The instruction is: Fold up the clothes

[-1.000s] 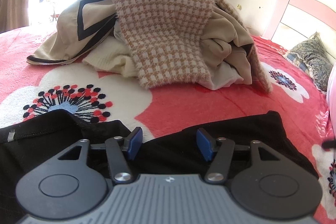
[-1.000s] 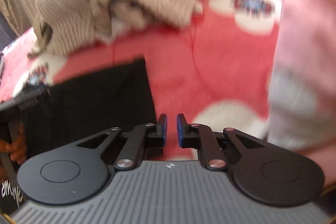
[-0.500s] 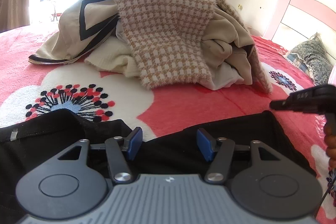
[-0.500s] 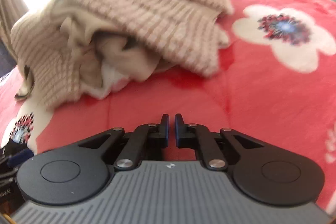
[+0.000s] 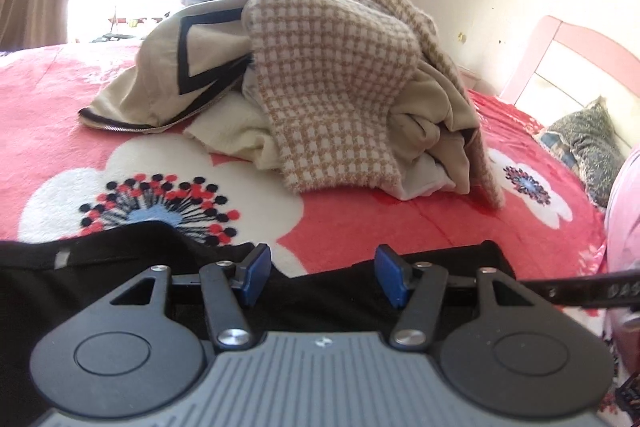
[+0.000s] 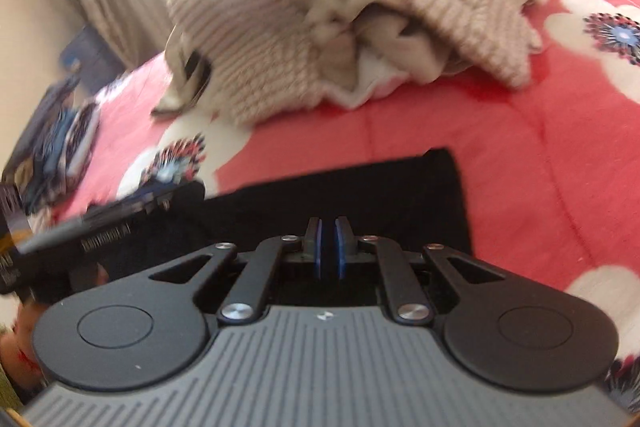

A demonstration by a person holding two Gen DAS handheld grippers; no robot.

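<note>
Red bedding with big white flowers (image 5: 168, 163) fills both views, and a pink headboard (image 5: 568, 43) stands far behind and to the right of the left jaws.

A black garment (image 5: 448, 263) lies flat on the bedding directly under and ahead of the left gripper (image 5: 322, 275). Its blue pads stand wide apart, with nothing between them. Beyond these jaws, well apart from the black cloth, a heap of clothes (image 5: 332, 83) waits: a houndstooth knit on top, beige and cream pieces under it.

In the right wrist view, the right gripper (image 6: 328, 251) has its pads almost together, with only a thin gap. I cannot see any cloth caught in this gap, though black fabric lies right behind it, so I cannot be sure. The black garment (image 6: 380, 199) spreads ahead of these jaws, and its far right corner looks square and neat. To the left of these jaws the other tool is partly visible, blurred.

My judgement: the black garment is the piece being worked on, either being laid out flat or between two folds; the pictures do not decide which. Any next grasp would need the open left jaws lowered onto one edge, pinching a single layer, with the right side matching so the cloth stays even.
</note>
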